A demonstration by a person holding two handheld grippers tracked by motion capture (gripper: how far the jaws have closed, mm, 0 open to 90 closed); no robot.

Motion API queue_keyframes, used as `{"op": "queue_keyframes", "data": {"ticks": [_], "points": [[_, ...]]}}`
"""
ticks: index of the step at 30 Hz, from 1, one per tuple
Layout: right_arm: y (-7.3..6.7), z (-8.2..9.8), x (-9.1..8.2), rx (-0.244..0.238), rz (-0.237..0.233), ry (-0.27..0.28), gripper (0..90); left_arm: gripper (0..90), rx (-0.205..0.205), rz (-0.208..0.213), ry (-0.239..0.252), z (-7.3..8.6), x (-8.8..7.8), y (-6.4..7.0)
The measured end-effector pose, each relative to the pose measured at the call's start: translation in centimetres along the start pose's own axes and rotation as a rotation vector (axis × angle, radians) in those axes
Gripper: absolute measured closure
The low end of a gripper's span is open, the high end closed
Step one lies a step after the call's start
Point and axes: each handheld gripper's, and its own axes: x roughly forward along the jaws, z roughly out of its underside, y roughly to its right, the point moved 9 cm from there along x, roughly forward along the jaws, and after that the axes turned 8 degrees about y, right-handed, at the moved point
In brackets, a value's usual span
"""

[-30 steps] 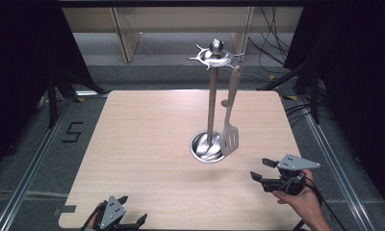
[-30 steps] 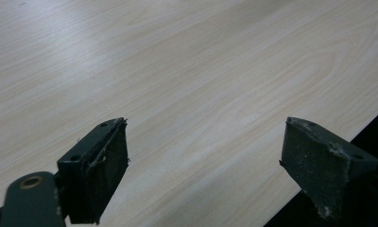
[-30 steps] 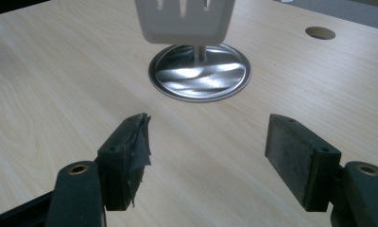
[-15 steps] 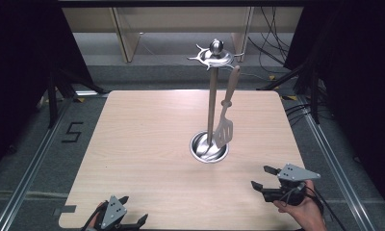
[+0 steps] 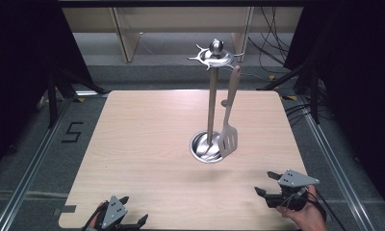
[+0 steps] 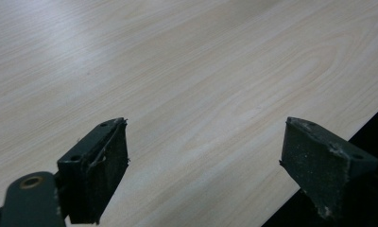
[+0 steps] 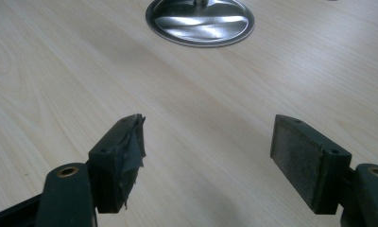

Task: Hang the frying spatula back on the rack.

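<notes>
Spatula [image 5: 228,130]: pale slotted blade, long handle, hanging from the steel rack [image 5: 211,103] above its round base, mid-surface.
Left gripper [image 5: 119,217]: near-edge left corner, fingers wide apart, empty.
Right gripper [image 5: 272,185]: near-edge right corner, fingers wide apart, empty.

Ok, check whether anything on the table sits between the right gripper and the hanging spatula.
Nothing visible does. The right gripper is open near the table's front right corner, and only bare wood lies between it and the spatula, which hangs from the metal stand over its round base.
</notes>
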Motion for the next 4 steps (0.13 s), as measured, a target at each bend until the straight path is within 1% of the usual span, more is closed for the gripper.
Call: {"op": "queue_keyframes", "data": {"ticks": [1, 2, 4], "points": [[0.00, 0.00, 0.00, 0.000, 0.000, 0.000, 27.7, 15.0, 0.000, 0.000, 0.000, 0.00, 0.00, 0.00], [-0.02, 0.23, -0.03, 0.029, 0.005, -0.010, 27.7, 15.0, 0.004, 0.001, -0.001, 0.01, 0.01, -0.04], [0.11, 0.36, 0.00, 0.032, 0.003, -0.015, 27.7, 15.0, -0.002, -0.001, -0.011, 0.11, -0.04, -0.09]]}}
